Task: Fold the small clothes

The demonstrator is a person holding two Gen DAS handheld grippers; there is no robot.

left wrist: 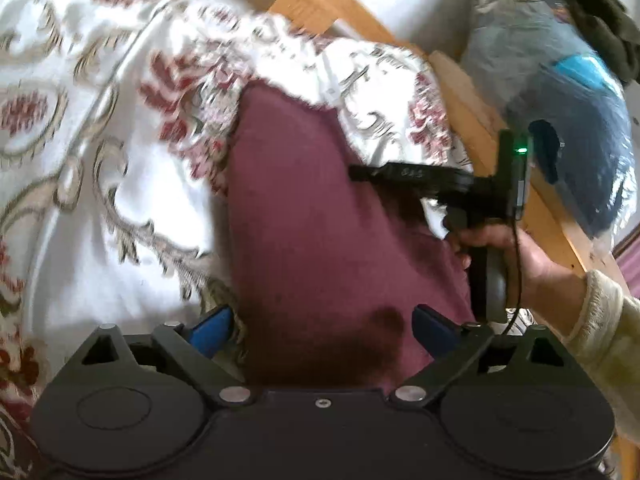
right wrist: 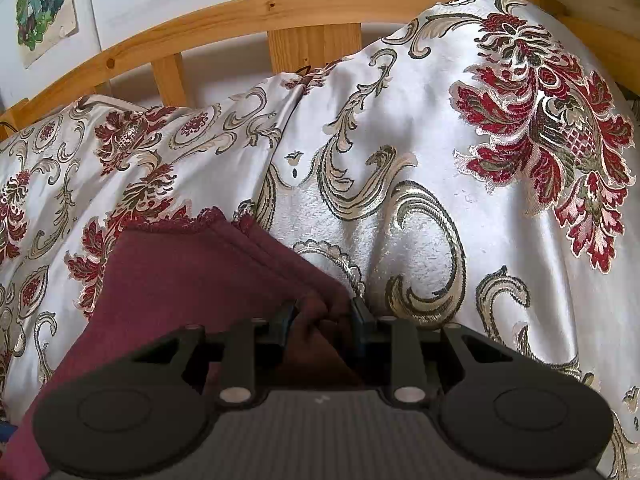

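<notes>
The maroon cloth (left wrist: 320, 220) runs lengthwise away across the brocade bedspread (left wrist: 80, 160), its near end between the spread left gripper (left wrist: 322, 326), its right edge pinched by the right gripper (right wrist: 324, 320).

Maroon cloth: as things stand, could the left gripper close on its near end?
Probably yes. The left gripper is open, its blue fingers apart on either side of the maroon cloth, with nothing in between. The right gripper pinches a different part, off to the side.
</notes>
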